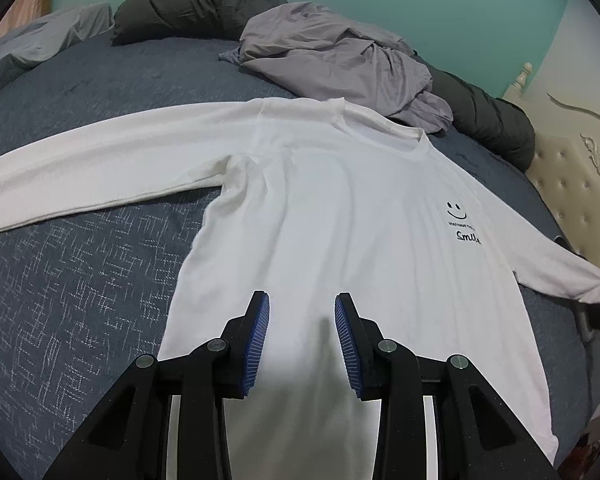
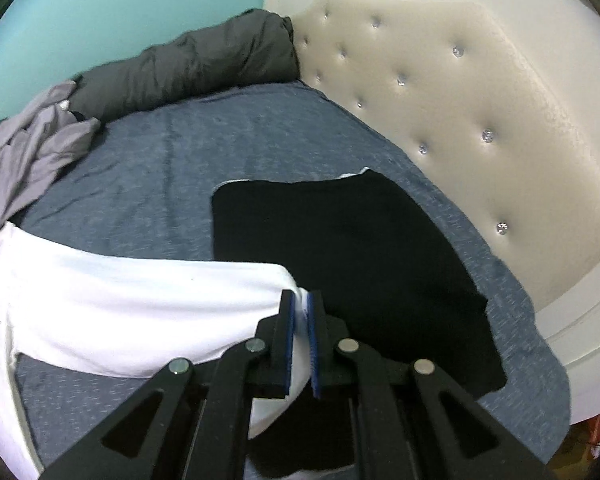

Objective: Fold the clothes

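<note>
While the right gripper (image 2: 299, 300) lifts a cuff, the white shirt (image 1: 340, 216) lies spread across the bed (image 1: 80, 280), mid-frame.
Its fingers clench little cloth, so the sleeve (image 2: 140, 300) may slip free; the left gripper (image 1: 302, 304) hovers released, holding nothing.

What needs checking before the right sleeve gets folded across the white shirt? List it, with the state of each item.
1. Right gripper shut on the cuff of the white long-sleeved shirt's right sleeve: ok.
2. Left gripper open, hovering above the shirt's lower body, holding nothing: ok.
3. Body of the white long-sleeved shirt lying flat, smile print up: ok.
4. Far left sleeve spread out straight: ok.
5. Crumpled grey-lilac garment touching or overlapping the shirt's collar: not ok.
6. Flat black cloth lying beneath the lifted cuff, whether it is caught in the grip: cannot tell.
</note>
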Tool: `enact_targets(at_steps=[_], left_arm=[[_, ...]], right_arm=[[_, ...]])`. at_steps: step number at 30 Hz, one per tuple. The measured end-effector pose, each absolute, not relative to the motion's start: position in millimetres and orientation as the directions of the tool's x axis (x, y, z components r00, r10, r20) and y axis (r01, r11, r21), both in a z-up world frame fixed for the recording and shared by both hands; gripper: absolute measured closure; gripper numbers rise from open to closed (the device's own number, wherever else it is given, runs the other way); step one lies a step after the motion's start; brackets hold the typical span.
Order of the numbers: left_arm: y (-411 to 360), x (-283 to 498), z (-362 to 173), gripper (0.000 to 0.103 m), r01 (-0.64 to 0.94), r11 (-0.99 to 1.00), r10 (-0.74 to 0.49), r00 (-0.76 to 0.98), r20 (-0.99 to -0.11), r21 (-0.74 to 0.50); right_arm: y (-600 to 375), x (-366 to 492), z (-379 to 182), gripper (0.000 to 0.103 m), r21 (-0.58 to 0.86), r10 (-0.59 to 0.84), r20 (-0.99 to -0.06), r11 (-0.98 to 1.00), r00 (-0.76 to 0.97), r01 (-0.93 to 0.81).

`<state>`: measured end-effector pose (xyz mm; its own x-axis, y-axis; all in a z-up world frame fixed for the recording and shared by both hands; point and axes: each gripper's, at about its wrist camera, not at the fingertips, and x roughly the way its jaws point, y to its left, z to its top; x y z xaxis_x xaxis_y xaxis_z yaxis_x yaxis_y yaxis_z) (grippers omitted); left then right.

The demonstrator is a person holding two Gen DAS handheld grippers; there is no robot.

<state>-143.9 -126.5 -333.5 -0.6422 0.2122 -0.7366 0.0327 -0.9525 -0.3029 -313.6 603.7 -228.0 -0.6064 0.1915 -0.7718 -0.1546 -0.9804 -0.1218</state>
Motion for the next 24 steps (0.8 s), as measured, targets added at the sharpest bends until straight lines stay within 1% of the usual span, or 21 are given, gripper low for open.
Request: enact_targets(at_steps=[3,11,13,14,17,18,19,21,24], left_arm=[[-127.0,-144.8,-333.3,0.066,0.031,-0.954,0.21,-0.642,-0.737,-0.299],[-128.3,-145.7,-332.5,0.066,0.03,-0.957,0.202,-0.642,-0.739,-0.288],[-127.2,-146.0,-333.0,0.066,0.027,-0.958,0.203,-0.642,-0.74,-0.286],[-126.6,-146.3,-333.3,0.066,0.024,-0.958,0.204,-0.641,-0.74,-0.285],[-125.1,-147.1,-335.3,0.066,0.019,-0.958,0.21,-0.635,-0.744,-0.286],[-124.7,-147.2,-335.5,0.066,0.017,-0.957,0.213,-0.633,-0.744,-0.289],[-124.3,-147.3,-335.7,0.066,0.015,-0.956,0.217,-0.632,-0.744,-0.292],[-123.4,-147.3,-335.6,0.066,0.013,-0.955,0.222,-0.631,-0.743,-0.297],[-122.0,-146.1,-333.9,0.066,0.009,-0.955,0.225,-0.635,-0.739,-0.298]], right_arm=[[606.4,-327.1,-232.6,0.097,-0.152,0.219,-0.785,-0.975,-0.579,-0.161],[602.1,-355.5,-229.2,0.097,-0.235,0.266,-0.784,-0.964,-0.561,-0.128],[605.3,-358.5,-234.4,0.097,-0.28,0.31,-0.782,-0.95,-0.541,-0.14],[607.0,-359.5,-236.7,0.095,-0.304,0.335,-0.778,-0.941,-0.531,-0.148],[622.2,-354.1,-239.1,0.083,-0.253,0.316,-0.796,-0.948,-0.515,-0.191],[626.7,-348.2,-236.6,0.069,-0.211,0.287,-0.796,-0.957,-0.534,-0.2],[630.4,-340.0,-232.1,0.059,-0.155,0.246,-0.787,-0.966,-0.565,-0.205],[634.4,-326.6,-228.4,0.055,-0.052,0.171,-0.785,-0.976,-0.596,-0.213],[633.2,-308.3,-227.2,0.055,0.093,0.046,-0.778,-0.978,-0.626,-0.188]])
